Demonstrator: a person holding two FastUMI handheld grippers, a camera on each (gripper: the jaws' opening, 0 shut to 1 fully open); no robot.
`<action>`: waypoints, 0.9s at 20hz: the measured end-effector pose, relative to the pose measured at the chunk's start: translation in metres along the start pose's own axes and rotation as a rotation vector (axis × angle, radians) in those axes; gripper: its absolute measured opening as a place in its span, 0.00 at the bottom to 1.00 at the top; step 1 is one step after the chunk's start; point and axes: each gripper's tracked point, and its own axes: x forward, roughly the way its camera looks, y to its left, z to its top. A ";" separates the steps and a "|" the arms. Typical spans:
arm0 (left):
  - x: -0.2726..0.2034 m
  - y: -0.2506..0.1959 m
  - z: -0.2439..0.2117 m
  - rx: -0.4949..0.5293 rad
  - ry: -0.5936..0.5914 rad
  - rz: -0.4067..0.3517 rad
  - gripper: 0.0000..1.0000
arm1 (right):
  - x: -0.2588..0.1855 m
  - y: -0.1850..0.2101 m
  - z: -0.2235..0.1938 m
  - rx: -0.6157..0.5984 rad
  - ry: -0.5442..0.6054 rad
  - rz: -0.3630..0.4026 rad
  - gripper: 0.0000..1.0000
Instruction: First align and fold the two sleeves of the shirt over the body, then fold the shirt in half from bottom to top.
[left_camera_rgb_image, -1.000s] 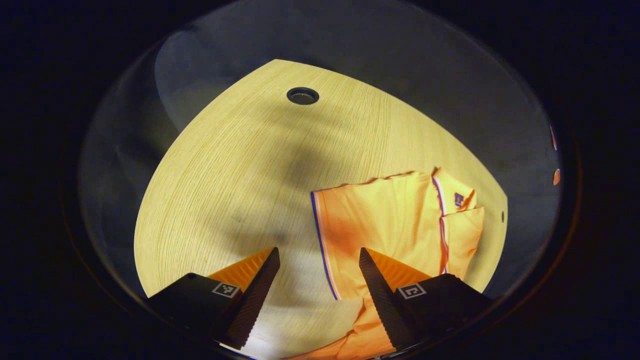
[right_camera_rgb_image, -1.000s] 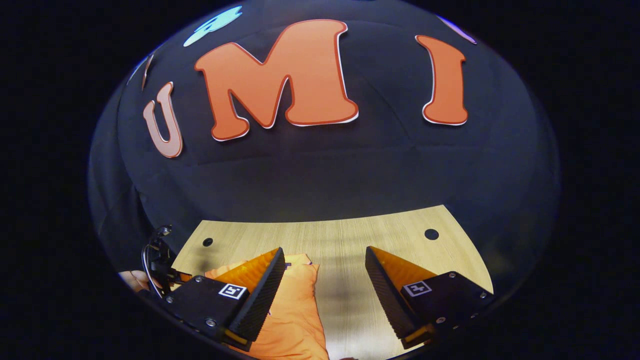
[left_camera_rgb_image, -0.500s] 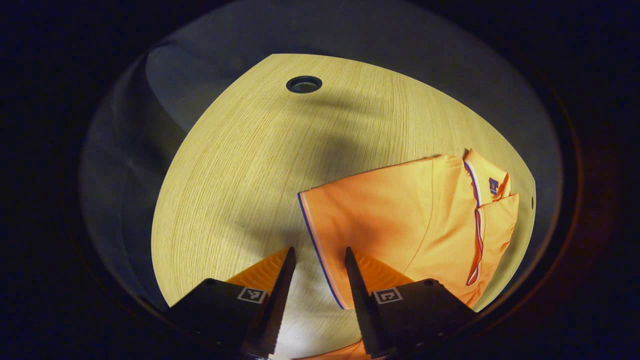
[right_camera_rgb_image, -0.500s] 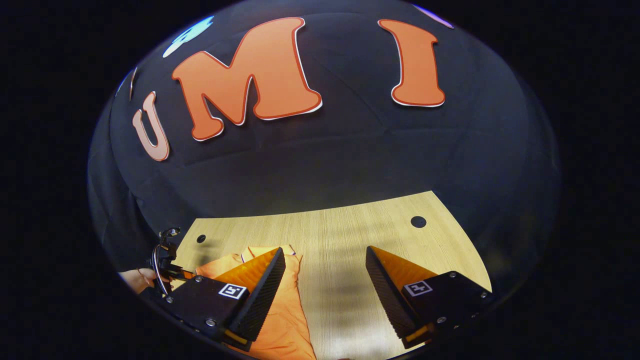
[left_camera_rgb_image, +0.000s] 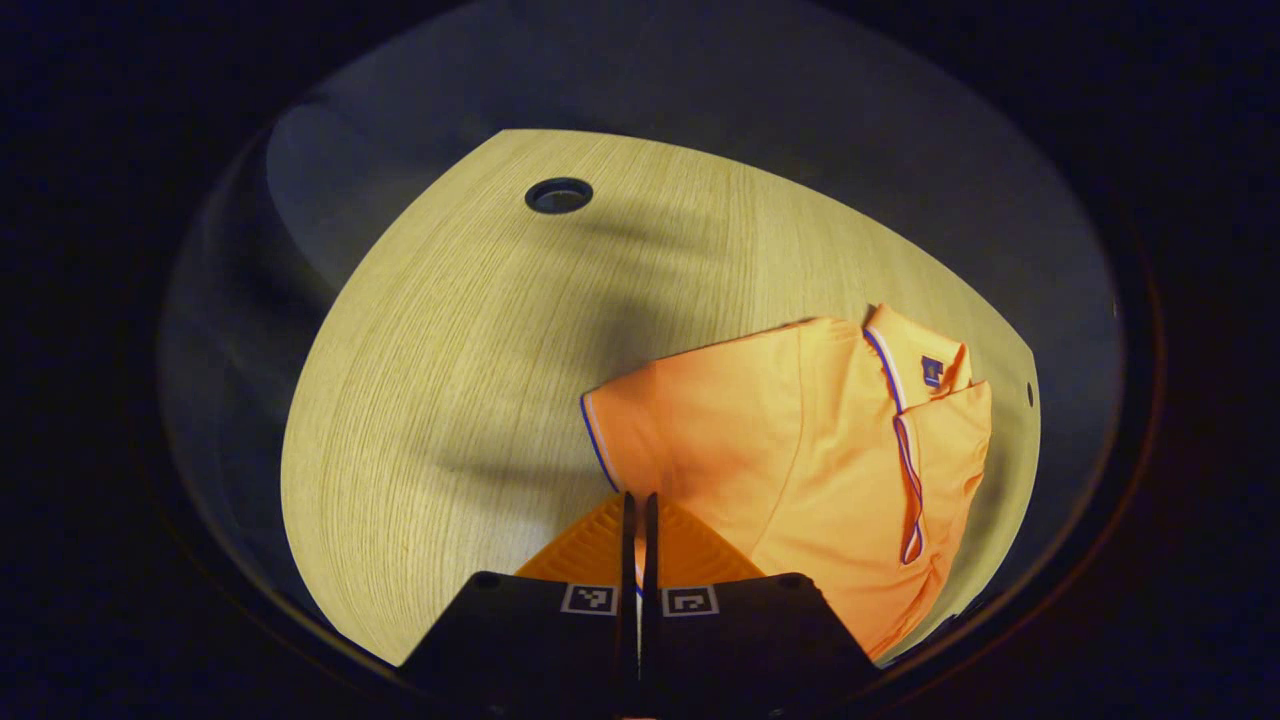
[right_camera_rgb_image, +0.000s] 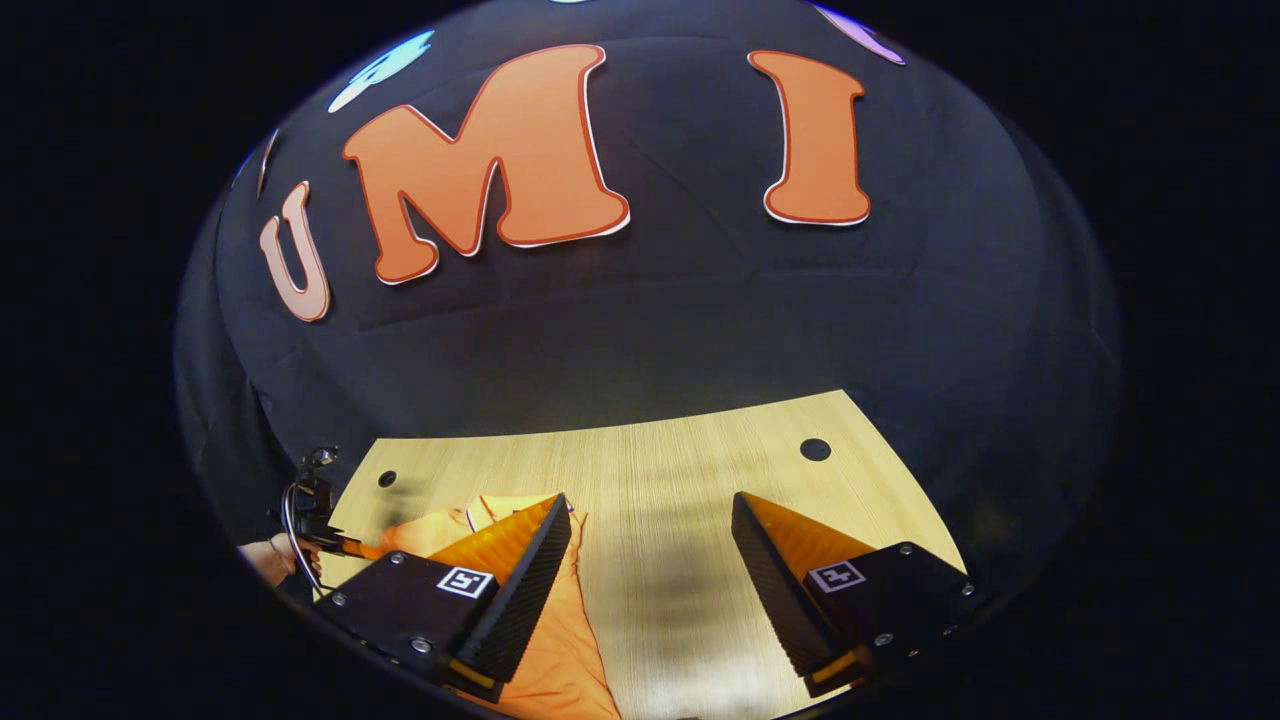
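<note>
An orange shirt (left_camera_rgb_image: 800, 440) with blue-and-white trim lies on the wooden table (left_camera_rgb_image: 450, 330), collar at the right. In the left gripper view, my left gripper (left_camera_rgb_image: 637, 500) is shut on the striped hem of the shirt's near sleeve, and the cloth rises toward the fingers. In the right gripper view, my right gripper (right_camera_rgb_image: 650, 500) hangs open above the table, with the shirt (right_camera_rgb_image: 560, 650) showing under and beside its left finger and nothing between the fingers. The other gripper (right_camera_rgb_image: 310, 510) and the hand (right_camera_rgb_image: 262, 562) holding it appear at the far left.
The table has a round cable hole (left_camera_rgb_image: 558, 195) near its far edge, and two such holes (right_camera_rgb_image: 815, 449) (right_camera_rgb_image: 386, 479) show in the right gripper view. The black booth wall (right_camera_rgb_image: 640, 330) stands right behind the table.
My left gripper went from wide open to shut, closing on the sleeve hem that lay between its fingers. The right gripper shifted slightly and stayed open.
</note>
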 end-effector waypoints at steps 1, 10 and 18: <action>-0.013 -0.007 0.008 0.028 -0.021 -0.009 0.01 | -0.003 0.000 0.000 0.008 -0.001 0.000 0.99; -0.098 -0.129 0.031 0.233 -0.145 -0.174 0.01 | -0.031 -0.011 -0.003 0.030 -0.033 -0.020 0.99; -0.075 -0.218 0.003 0.324 -0.075 -0.215 0.01 | -0.039 -0.047 -0.025 0.080 -0.005 -0.064 0.99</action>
